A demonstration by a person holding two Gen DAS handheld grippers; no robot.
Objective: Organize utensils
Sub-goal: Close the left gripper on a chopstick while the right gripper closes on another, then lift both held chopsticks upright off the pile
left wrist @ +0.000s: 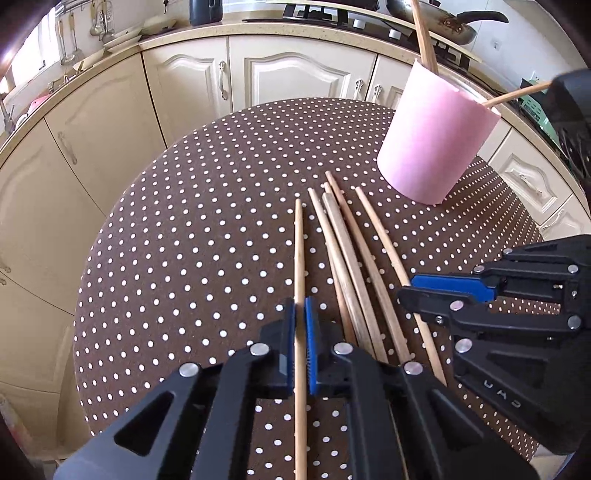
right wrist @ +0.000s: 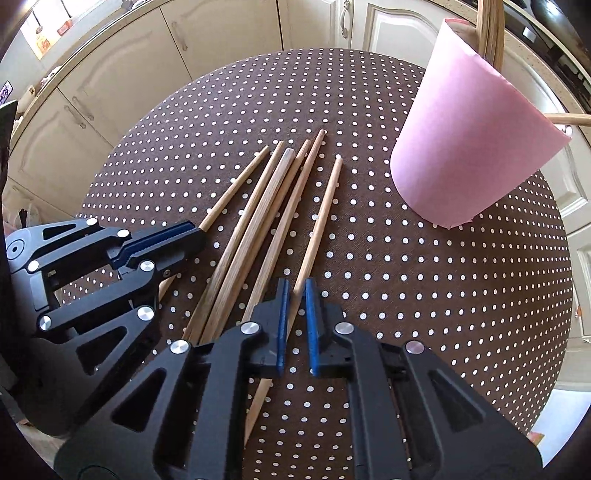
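Several wooden chopsticks (left wrist: 347, 251) lie side by side on a round table under a brown polka-dot cloth (left wrist: 184, 240). My left gripper (left wrist: 300, 306) is shut on the leftmost chopstick (left wrist: 299, 240), which runs straight away from it. My right gripper (right wrist: 296, 286) is shut on the rightmost chopstick (right wrist: 321, 214). Each gripper also shows in the other's view: the right gripper (left wrist: 404, 291) at the right, the left gripper (right wrist: 197, 232) at the left. A pink cup (left wrist: 436, 147) (right wrist: 469, 147) stands beyond the chopsticks at the far right, with a few sticks (left wrist: 424, 40) leaning out of it.
The loose chopsticks (right wrist: 266, 206) lie between the two held ones. Cream kitchen cabinets (left wrist: 288, 77) curve around behind the table, under a counter with a frying pan (left wrist: 443, 22) on a hob. The table's edge (left wrist: 85, 295) drops off close on the left.
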